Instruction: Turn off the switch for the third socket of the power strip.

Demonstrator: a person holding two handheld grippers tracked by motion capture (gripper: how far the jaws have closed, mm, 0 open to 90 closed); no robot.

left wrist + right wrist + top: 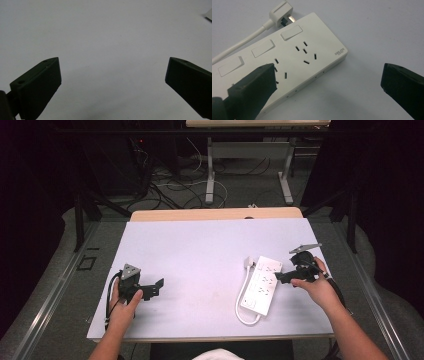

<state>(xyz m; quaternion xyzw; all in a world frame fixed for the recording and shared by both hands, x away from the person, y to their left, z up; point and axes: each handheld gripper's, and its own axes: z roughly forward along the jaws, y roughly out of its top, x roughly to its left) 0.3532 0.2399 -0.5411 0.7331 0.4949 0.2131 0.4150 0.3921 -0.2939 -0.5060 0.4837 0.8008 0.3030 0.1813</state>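
White power strip point(262, 284) lies flat on the worktop point(200, 250), right of centre, its cord point(242, 299) looping along its left side and the plug point(248, 262) resting at its far end. Right gripper point(281, 276) sits just beside the strip's right edge, jaws spread wide, nothing held; in the right gripper view one jaw is over the strip's point(287, 62) sockets, the other over bare worktop. Left gripper point(159, 285) is well apart at the left side of the worktop, jaws wide open over bare surface point(105, 50), holding nothing.
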